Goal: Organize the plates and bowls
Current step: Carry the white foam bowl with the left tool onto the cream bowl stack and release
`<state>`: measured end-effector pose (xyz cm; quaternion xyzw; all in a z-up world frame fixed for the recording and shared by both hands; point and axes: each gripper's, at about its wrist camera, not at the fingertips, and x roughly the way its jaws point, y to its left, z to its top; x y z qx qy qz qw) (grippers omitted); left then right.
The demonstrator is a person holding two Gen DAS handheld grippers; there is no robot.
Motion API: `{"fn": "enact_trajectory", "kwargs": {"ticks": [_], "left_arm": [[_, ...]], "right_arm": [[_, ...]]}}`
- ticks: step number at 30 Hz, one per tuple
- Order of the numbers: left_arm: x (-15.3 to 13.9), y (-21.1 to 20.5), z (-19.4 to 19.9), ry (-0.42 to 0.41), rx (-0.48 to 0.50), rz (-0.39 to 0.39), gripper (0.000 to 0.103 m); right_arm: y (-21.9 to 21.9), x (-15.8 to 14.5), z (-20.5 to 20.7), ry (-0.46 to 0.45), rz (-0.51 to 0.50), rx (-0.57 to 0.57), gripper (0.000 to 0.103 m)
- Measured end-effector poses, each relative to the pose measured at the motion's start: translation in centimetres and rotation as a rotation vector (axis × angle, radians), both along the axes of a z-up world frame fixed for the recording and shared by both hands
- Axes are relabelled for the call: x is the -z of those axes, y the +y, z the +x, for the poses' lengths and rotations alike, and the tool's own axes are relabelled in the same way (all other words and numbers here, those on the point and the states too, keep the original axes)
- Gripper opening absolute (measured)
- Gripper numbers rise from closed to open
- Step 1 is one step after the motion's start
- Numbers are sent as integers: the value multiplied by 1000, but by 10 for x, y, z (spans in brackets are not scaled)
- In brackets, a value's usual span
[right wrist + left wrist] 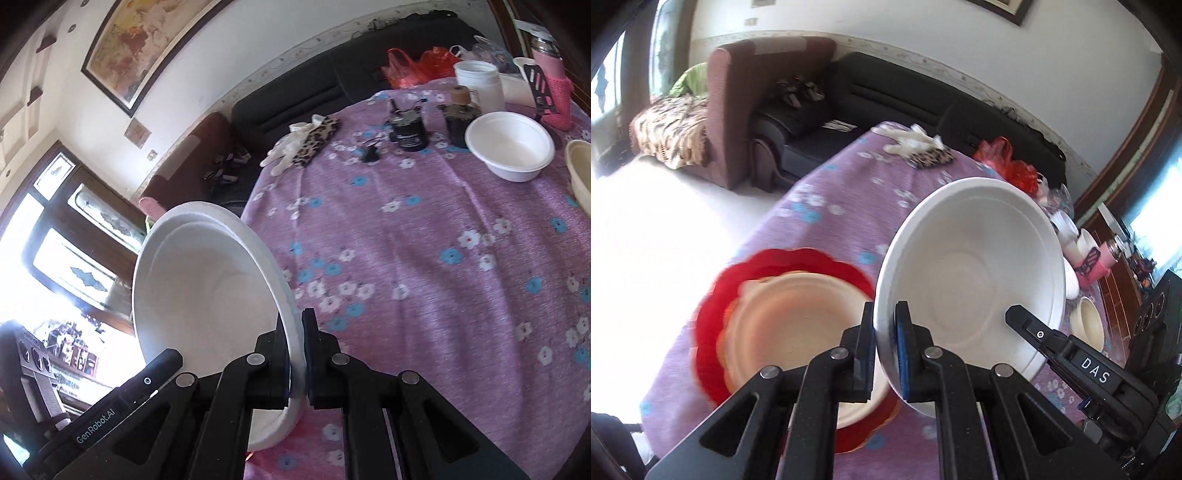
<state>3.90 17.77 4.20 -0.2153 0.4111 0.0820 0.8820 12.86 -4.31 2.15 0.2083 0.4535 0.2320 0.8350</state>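
Both your hand-held grippers, left [884,354] and right [295,360], pinch the empty white bowl [971,273]; lower left, cream plates [790,325] fill the red dish [713,325].

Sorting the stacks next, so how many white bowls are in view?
2. One large white bowl is held tilted above the table by both grippers clamped on its rim; a smaller white bowl sits on the far tablecloth. Others may be hidden behind the clutter.

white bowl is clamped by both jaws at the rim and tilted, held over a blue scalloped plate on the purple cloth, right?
Only the colour is wrong. The scalloped plate is red, as the left wrist view shows, with cream dishes stacked on it. The rest stands: the white bowl is tilted, both the left gripper and the right gripper clamp its rim, over the purple cloth.
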Motion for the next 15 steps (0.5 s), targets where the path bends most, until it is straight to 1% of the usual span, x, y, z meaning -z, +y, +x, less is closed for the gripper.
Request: {"fn": "enact_trajectory", "kwargs": {"ticks": [4,7,9,11,15], "left_arm": [[-1,38,-28,0,-53,-3,9],[3,55,-41,10,-68,-10,10],[9,61,-43,22,-65,-9,10],[18,66,-40,51,-59,-4,11],[39,72,-32,104,-58,-5,13]], "right_arm": [[47,0,-21,-18,-8,-58,8],[73,2,-33,-37,-30,-75,8],[81,4,-36,-47,-49,-77,8],[88,8,-38,-55,-76,-74,8],[98,27,-32,-40,-123,-71,8]]}}
